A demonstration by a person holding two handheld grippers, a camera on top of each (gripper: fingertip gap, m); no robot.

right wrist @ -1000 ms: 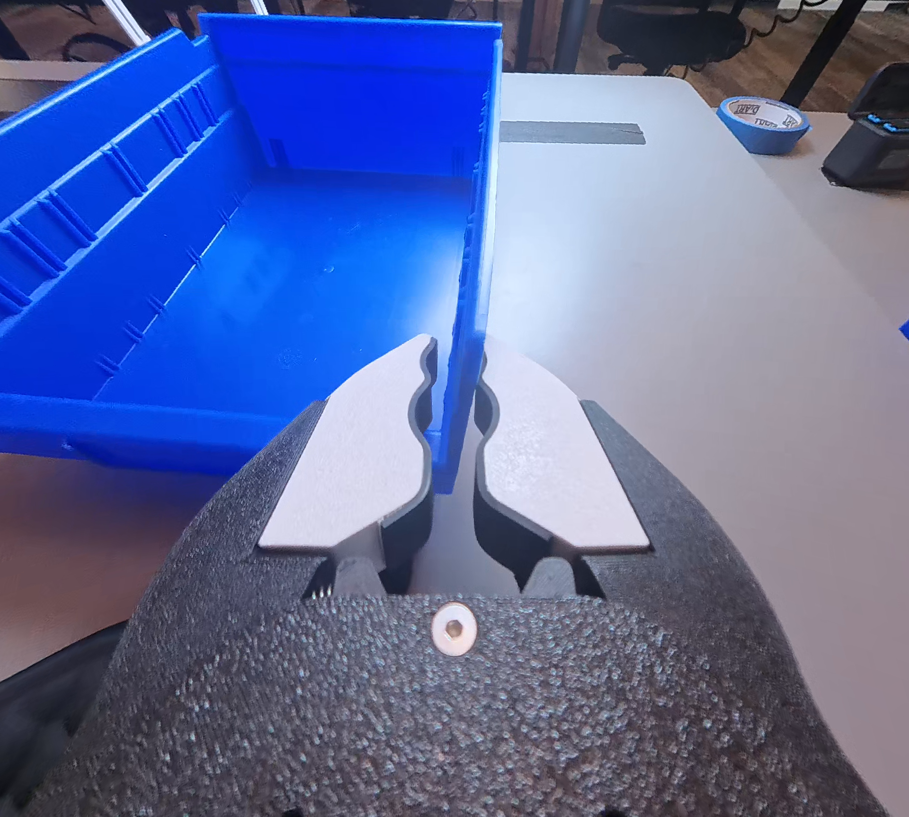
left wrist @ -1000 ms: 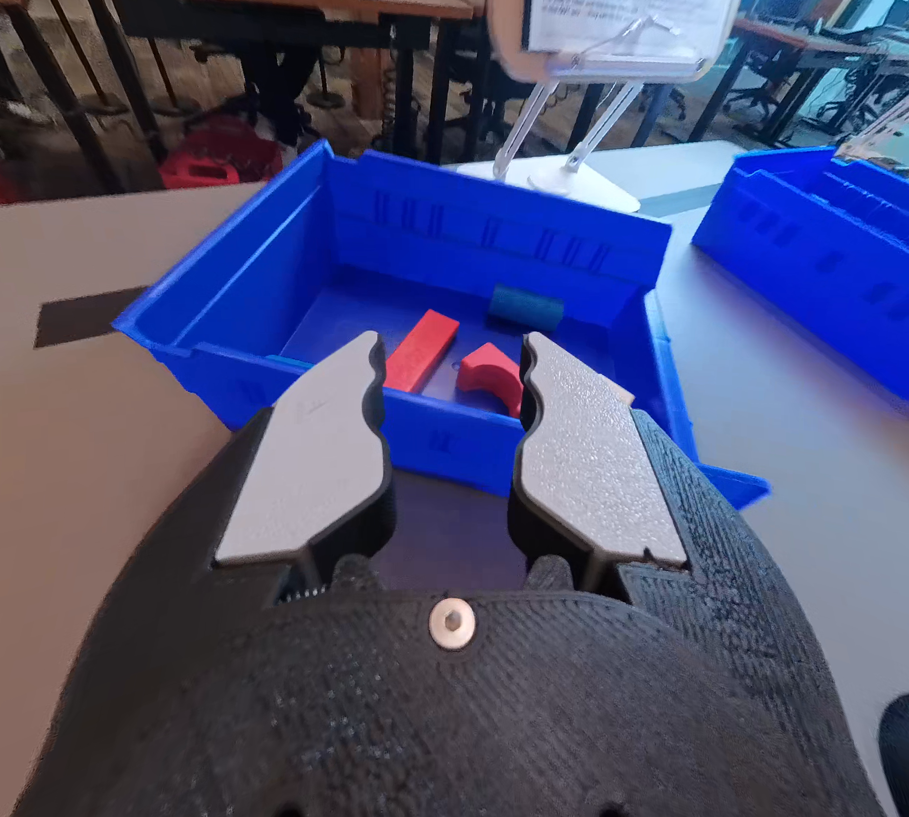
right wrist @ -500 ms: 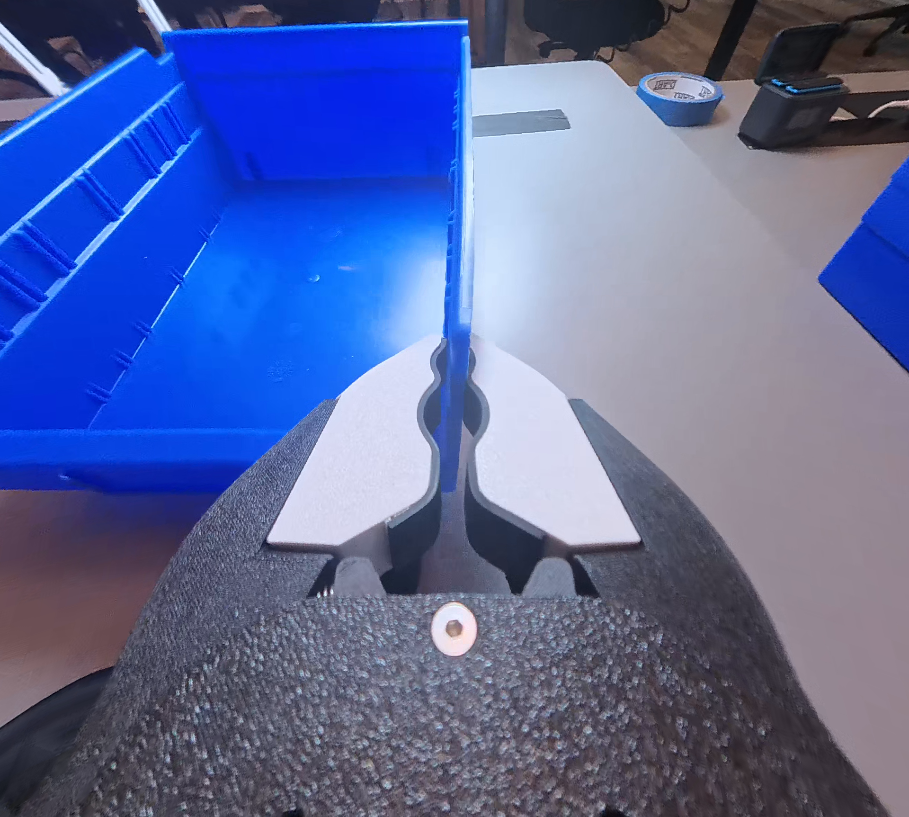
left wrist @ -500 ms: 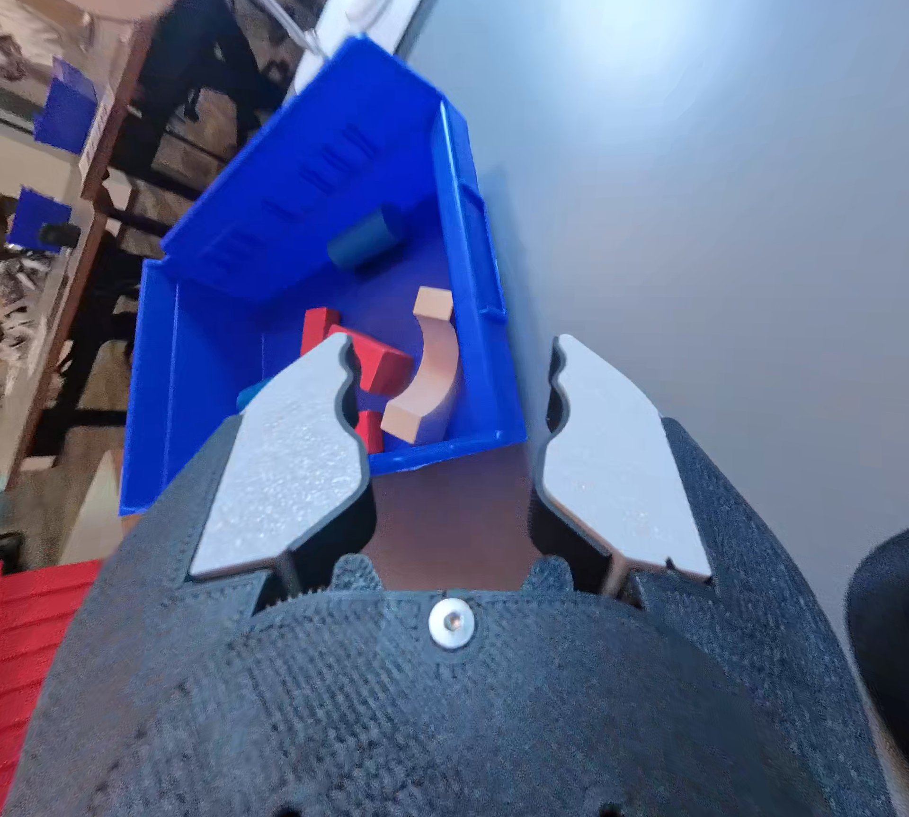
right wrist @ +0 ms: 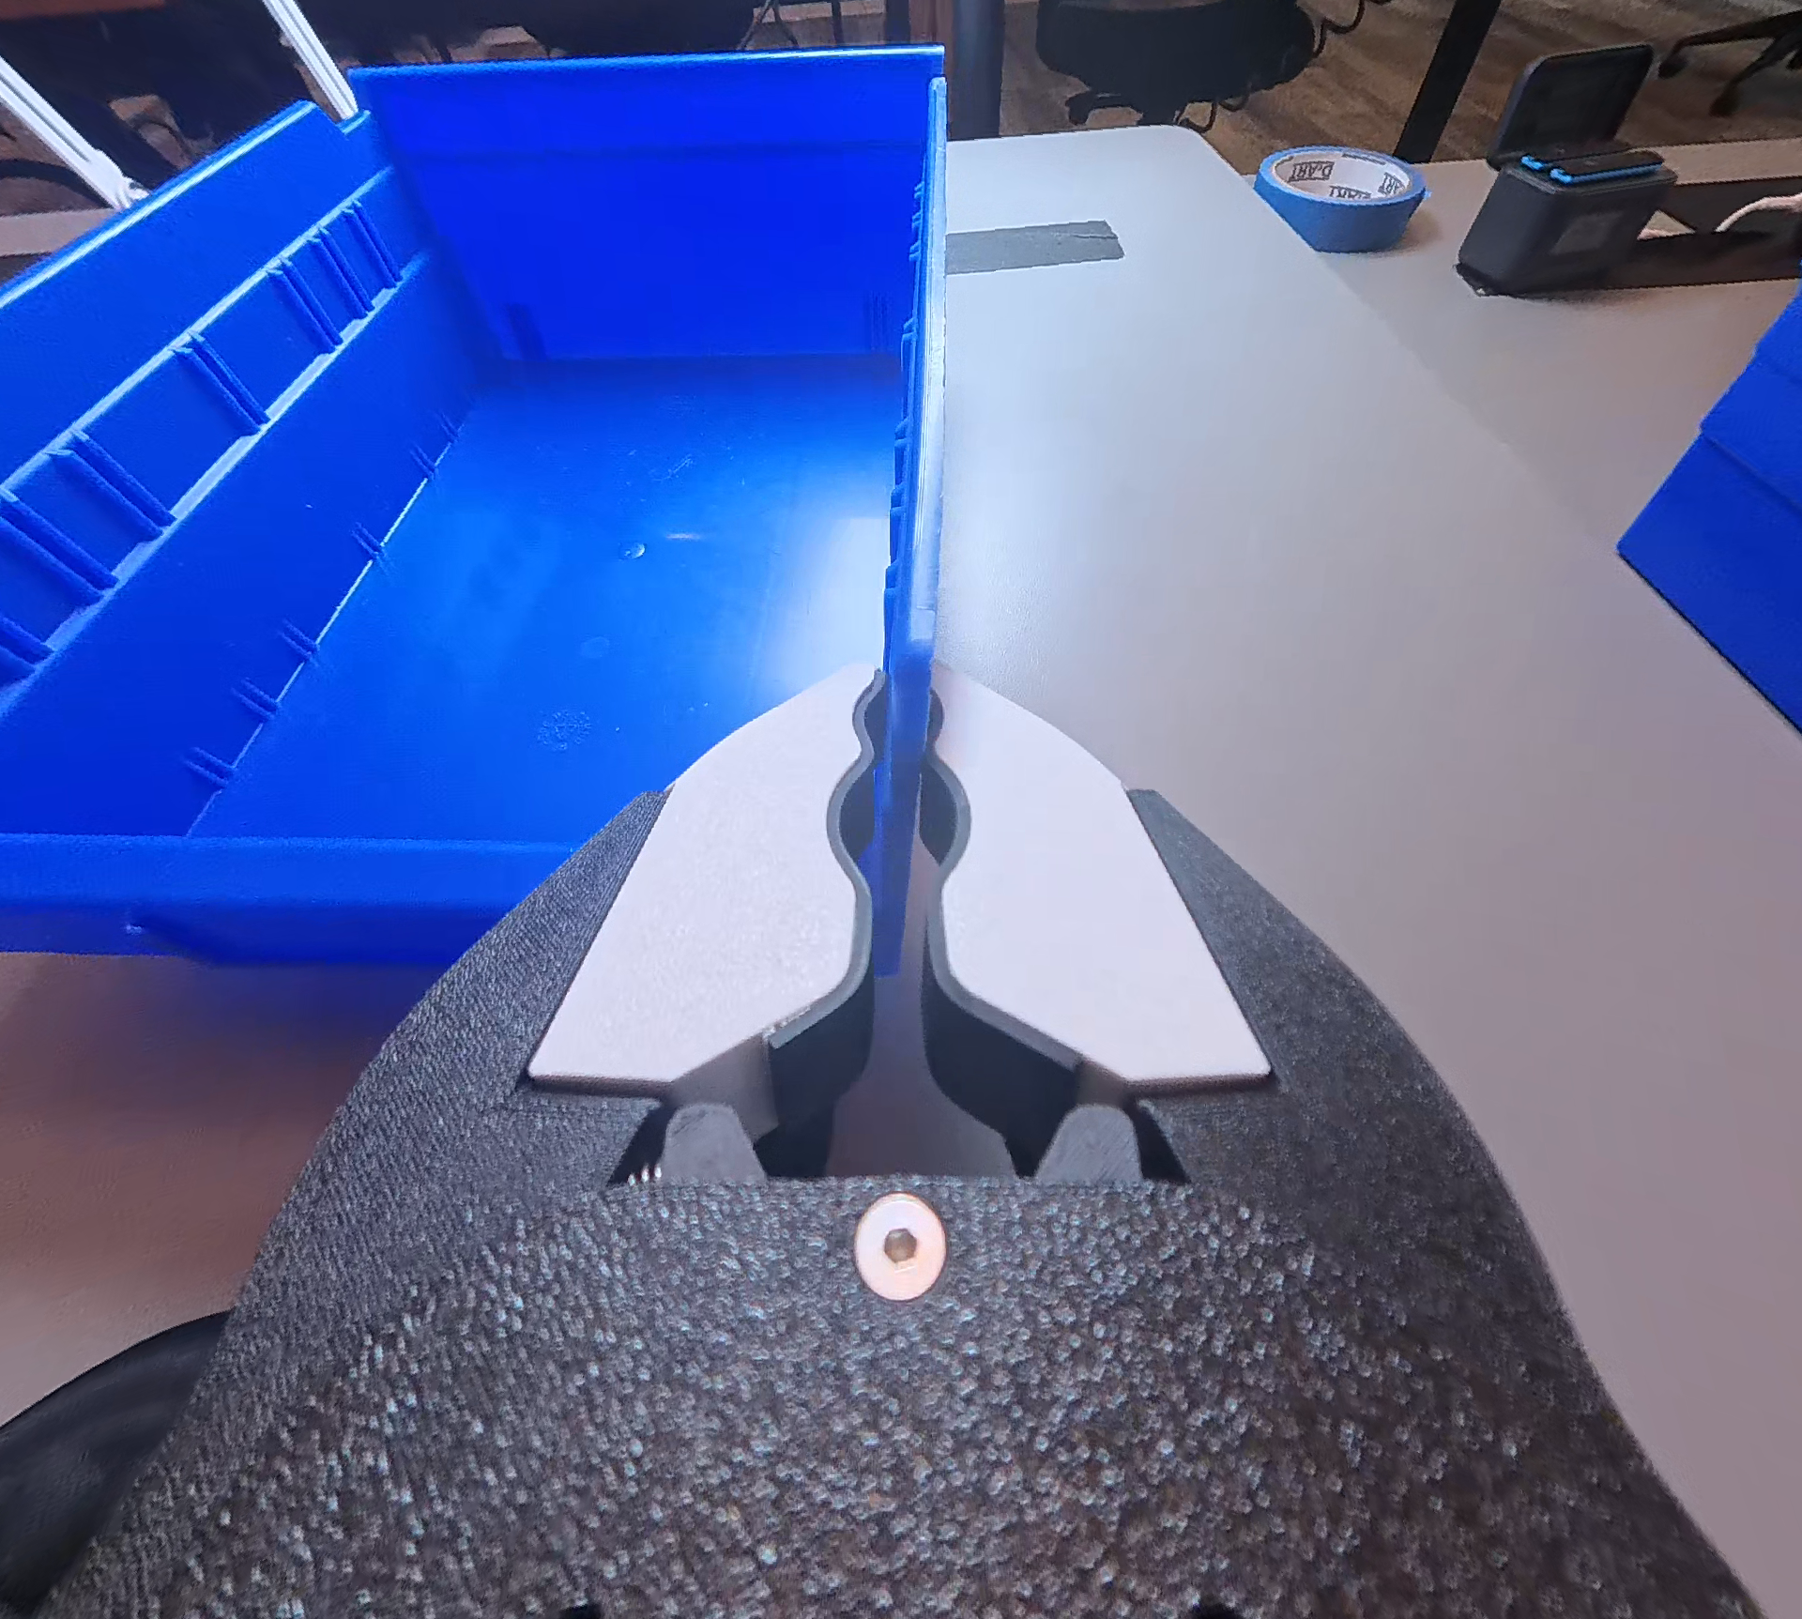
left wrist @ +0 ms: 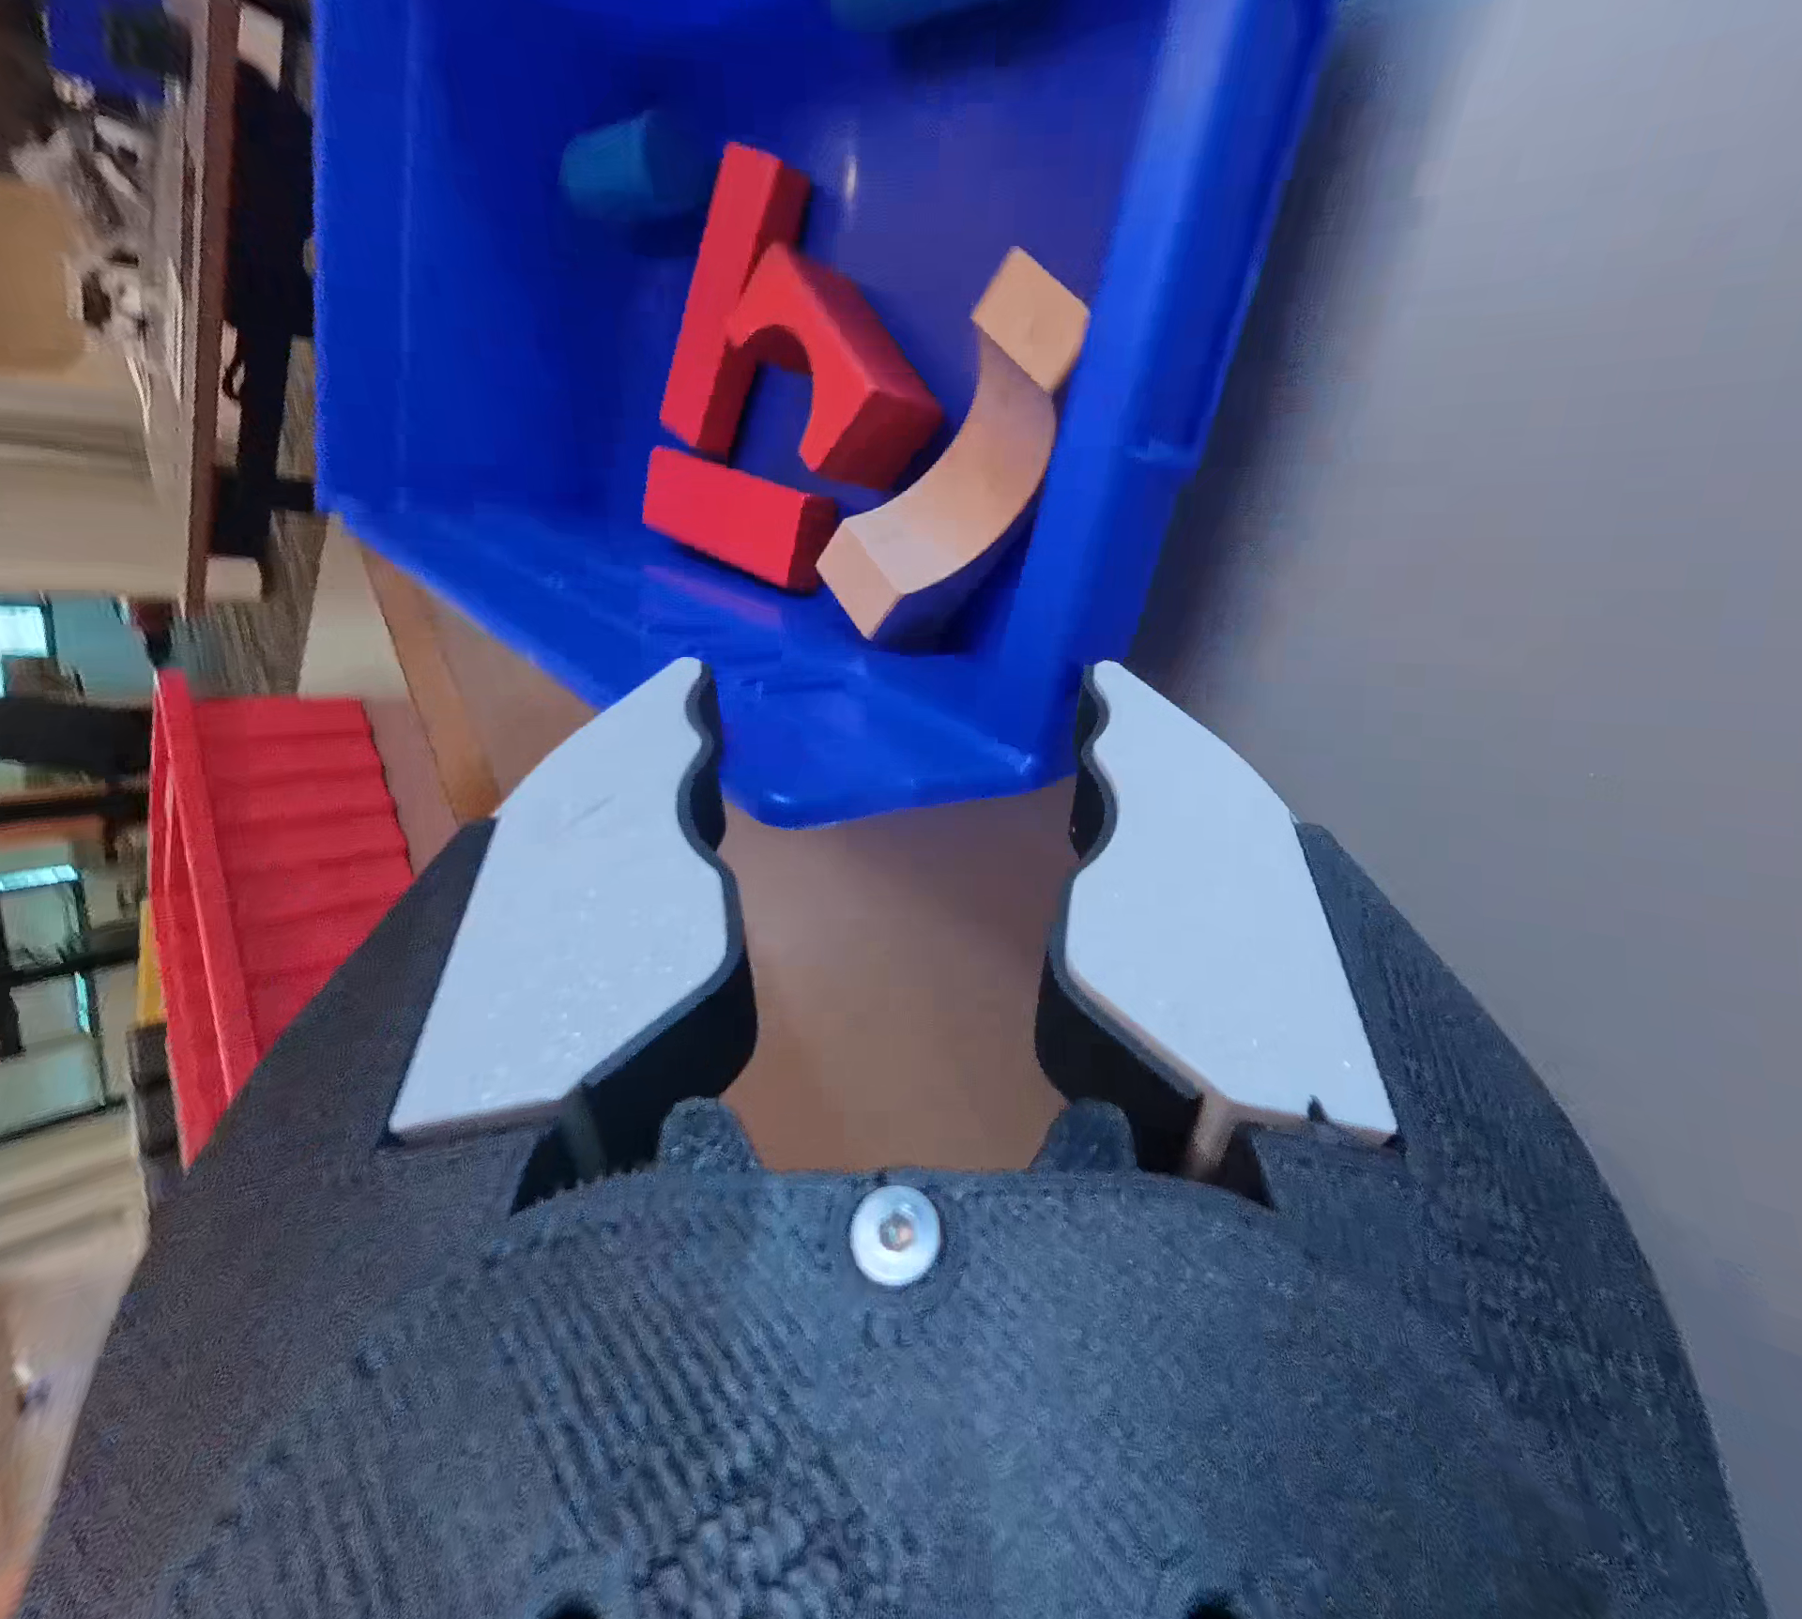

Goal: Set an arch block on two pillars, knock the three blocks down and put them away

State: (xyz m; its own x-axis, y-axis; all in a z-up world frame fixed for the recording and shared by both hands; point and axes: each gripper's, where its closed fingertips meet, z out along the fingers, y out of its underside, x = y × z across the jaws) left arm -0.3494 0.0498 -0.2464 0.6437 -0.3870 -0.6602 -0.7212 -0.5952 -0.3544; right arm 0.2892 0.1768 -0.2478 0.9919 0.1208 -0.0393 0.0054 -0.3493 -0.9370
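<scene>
In the left wrist view a blue bin [left wrist: 468, 363] holds a red arch block [left wrist: 829, 373], a long red block [left wrist: 731, 285], a short red block [left wrist: 731, 514], a tan arch block [left wrist: 965, 461] and two dark teal cylinders [left wrist: 624, 173]. My left gripper [left wrist: 892, 695] is open and empty, rolled on its side, just short of the bin's near corner. In the right wrist view my right gripper [right wrist: 902, 695] is shut on the right wall of an empty blue bin [right wrist: 917, 500].
A blue tape roll [right wrist: 1341, 192] and a black case [right wrist: 1570, 217] sit at the far right of the grey table [right wrist: 1268, 597]. Another blue bin's corner [right wrist: 1736, 519] shows at the right edge. A red crate [left wrist: 263, 870] lies off the table's left side. There is about 65 cm between the tips of the two grippers.
My left gripper has rolled sideways, opened wider and come closer over the bin of blocks. My right gripper has closed onto the empty bin's right wall.
</scene>
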